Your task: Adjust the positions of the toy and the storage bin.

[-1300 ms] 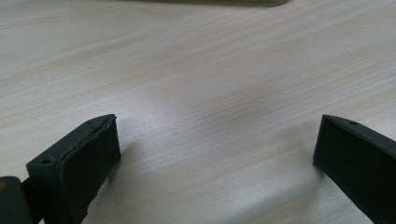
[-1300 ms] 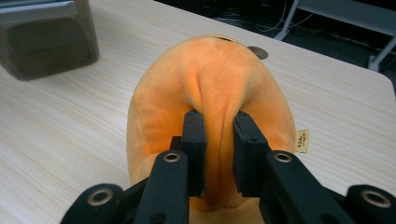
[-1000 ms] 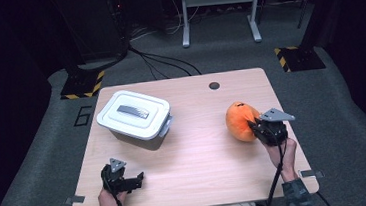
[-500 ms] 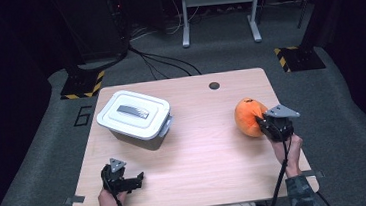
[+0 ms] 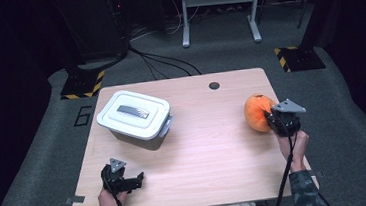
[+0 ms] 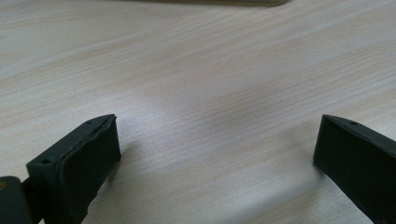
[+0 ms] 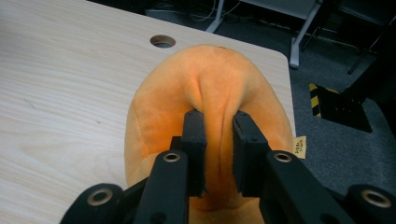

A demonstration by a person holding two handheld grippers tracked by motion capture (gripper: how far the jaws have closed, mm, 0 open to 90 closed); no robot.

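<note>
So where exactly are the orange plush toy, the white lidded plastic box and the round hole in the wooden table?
Orange plush toy point(image 5: 255, 112), high view, its rounded side.
White lidded plastic box point(image 5: 132, 113), high view, its lid.
Round hole point(image 5: 214, 85), high view, its centre.

We see a table point(image 5: 202, 171) with a box point(image 5: 134, 118) on its left side, a lid on top of it. A soft toy point(image 5: 257, 112) sits at the right edge, far from the box. A round hole point(image 5: 214, 85) lies near the back edge, between them. Our right gripper point(image 5: 271, 120) is just in front of the toy, pinching it. Our left gripper point(image 5: 138, 179) rests near the front edge, in front of the box.
</note>
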